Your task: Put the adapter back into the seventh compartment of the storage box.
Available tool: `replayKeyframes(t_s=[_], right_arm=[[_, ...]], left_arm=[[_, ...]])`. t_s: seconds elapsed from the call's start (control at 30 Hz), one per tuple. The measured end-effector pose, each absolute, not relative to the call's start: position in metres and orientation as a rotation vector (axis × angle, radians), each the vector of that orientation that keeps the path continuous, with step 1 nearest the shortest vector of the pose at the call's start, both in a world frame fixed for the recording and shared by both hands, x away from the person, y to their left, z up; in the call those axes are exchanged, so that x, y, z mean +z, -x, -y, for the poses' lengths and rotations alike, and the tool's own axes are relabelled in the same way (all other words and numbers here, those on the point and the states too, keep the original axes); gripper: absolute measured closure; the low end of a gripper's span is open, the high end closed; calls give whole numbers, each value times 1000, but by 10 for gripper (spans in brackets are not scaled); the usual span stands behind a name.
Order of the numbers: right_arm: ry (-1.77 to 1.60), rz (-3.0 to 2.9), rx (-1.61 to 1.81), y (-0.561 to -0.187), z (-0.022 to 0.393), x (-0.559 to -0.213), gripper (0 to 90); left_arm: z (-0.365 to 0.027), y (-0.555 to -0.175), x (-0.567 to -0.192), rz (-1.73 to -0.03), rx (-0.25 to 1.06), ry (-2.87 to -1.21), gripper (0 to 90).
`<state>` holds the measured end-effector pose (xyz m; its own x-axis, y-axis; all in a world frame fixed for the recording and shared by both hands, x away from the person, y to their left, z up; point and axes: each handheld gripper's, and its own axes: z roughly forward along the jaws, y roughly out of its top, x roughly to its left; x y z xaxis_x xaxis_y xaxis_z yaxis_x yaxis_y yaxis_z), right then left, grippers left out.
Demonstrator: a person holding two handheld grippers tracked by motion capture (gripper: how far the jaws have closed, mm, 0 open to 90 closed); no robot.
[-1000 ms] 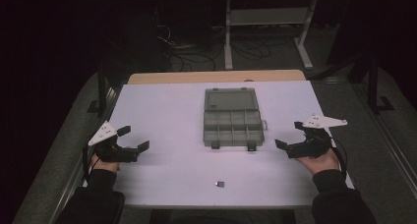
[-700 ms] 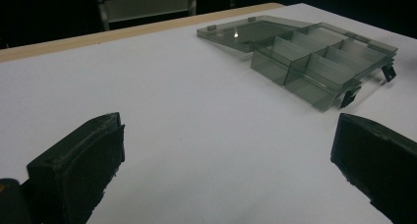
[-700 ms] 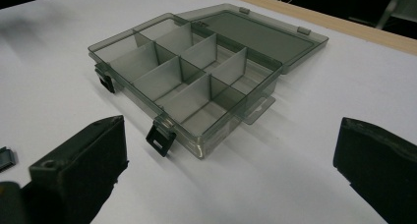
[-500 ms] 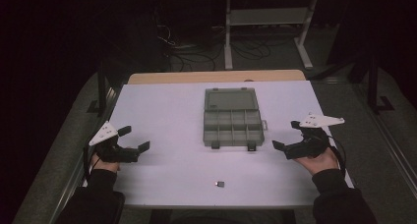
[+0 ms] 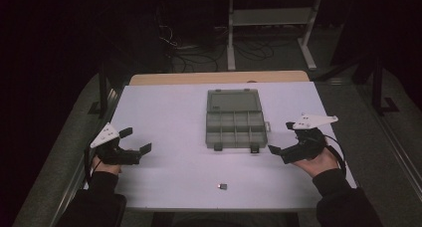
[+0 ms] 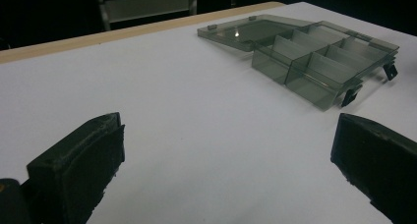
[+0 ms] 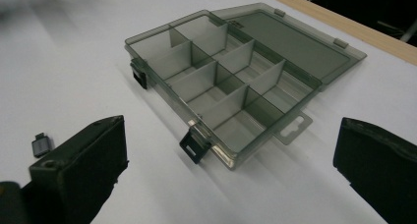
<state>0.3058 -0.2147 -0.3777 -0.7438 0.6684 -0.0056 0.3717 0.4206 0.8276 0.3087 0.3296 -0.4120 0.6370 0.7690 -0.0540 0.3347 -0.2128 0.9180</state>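
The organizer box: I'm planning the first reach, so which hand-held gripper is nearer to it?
Right. The right gripper sits just off the box's near right corner; the left gripper is far off to its left.

Both grippers black: left gripper (image 5: 133,140), right gripper (image 5: 281,138). Each topped by a pale three-cornered plate (grey-white), thin dark cable trailing. Dark long sleeves.

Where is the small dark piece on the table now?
In the high view, the small dark piece lies alone near the table's front edge, in front of the open compartment box, between both tools.
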Motion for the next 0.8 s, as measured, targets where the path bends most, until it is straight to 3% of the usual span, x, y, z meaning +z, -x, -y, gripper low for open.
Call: replayKeyframes(t_s=[0.8], right_arm=[[-782, -2472, 1219, -306, 181, -373, 0]], left_arm=[[-330, -309, -412, -888, 511, -1804, 0]])
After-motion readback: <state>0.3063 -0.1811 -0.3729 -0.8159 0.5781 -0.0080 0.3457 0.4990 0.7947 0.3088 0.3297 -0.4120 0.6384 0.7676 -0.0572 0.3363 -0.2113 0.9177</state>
